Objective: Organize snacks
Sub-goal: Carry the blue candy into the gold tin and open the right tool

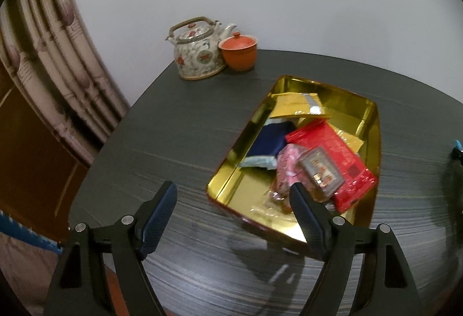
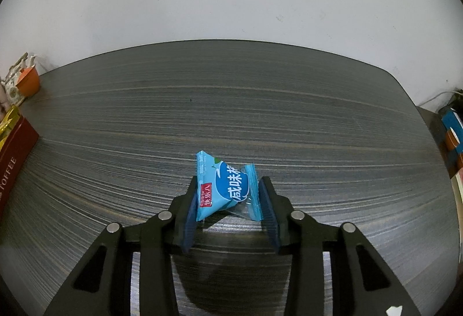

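Right gripper (image 2: 230, 194) pinches a small blue snack packet (image 2: 224, 186) between its two fingers, the pads pressing on the packet's opposite sides just above the dark wood-grain table (image 2: 260, 113). Left gripper (image 1: 233, 200) hangs with its fingers spread wide and nothing between them, over the near edge of the gold tray (image 1: 249, 186). In the tray lie several snacks: a red packet (image 1: 332, 154), a pink wrapped piece (image 1: 288, 168), a dark blue packet (image 1: 270, 142) and a gold pouch (image 1: 298, 106). A patterned teapot (image 1: 198, 55) and an orange lidded cup (image 1: 238, 51) stand together at the far corner, well apart from the tray. The blue packet appears light, soft and air-filled, with a slick film wrapper; a hard squeeze would likely crush or burst it. Hold is best taken across the padded middle, as here, since the crimped ends are thin and may slip.
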Demonstrator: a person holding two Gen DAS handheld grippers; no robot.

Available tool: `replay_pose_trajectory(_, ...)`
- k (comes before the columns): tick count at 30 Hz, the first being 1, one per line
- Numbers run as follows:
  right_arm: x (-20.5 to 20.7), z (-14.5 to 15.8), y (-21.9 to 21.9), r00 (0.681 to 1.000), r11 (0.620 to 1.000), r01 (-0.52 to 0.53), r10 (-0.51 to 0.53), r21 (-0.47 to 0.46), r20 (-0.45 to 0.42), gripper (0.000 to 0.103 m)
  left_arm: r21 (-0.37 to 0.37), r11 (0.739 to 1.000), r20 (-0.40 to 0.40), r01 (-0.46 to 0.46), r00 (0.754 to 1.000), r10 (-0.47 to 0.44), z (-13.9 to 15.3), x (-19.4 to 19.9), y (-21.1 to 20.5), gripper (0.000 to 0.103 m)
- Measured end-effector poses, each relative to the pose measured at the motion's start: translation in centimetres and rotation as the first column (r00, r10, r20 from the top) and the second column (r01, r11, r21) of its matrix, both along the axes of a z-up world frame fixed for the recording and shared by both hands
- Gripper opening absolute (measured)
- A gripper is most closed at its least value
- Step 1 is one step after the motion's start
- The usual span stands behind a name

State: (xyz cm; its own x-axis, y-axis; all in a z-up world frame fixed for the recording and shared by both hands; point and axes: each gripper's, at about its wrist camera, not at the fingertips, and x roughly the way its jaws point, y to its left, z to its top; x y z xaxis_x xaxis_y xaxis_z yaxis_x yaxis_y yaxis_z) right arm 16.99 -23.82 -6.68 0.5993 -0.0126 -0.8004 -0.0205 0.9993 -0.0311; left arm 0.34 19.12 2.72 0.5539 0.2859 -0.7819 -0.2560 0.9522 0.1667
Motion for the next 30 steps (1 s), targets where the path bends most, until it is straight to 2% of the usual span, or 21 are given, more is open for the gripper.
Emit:
replay_pose_trajectory(3,-0.1,0.2,0.7,1.000,0.999,-0.001,0.001,-0.033,-0.006,0.030,-0.017,1.000,0.001,-0.019,1.000,0.019,-0.4,-0.3,0.8,0.080)
replay_pose_trajectory(8,-0.6,0.8,1.3,1.000,1.000,-0.005,0.005,-0.027,-0.007,0.025,-0.040,0.999,0.009,-0.033,0.999,0.034,-0.9,-0.6,1.8,0.080)
replay_pose_trajectory(15,-2.3,1.9,1.2,1.000,1.000,-0.018,0.018,-0.003,0.002,0.024,-0.077,0.997,0.017,-0.019,1.000,0.021,-0.5,-0.8,1.8,0.080)
replay_pose_trajectory(20,-3.1,2.3,1.4,0.999,0.999,-0.040,0.040,-0.004,-0.002,0.024,-0.044,0.999,0.014,-0.008,1.000,0.009,-0.4,-0.8,1.4,0.080)
replay_pose_trajectory(24,-3.5,2.8,2.7,0.996,0.996,-0.090,0.090,0.014,-0.004,0.024,-0.062,0.998,0.009,-0.026,1.000,0.026,-0.5,-0.8,1.7,0.081)
replay_pose_trajectory(30,-4.6,4.8,8.0,0.974,0.972,-0.224,0.223,0.064,0.033,0.024,-0.079,0.995,-0.009,-0.064,0.998,0.063,-0.8,-0.8,2.4,0.081)
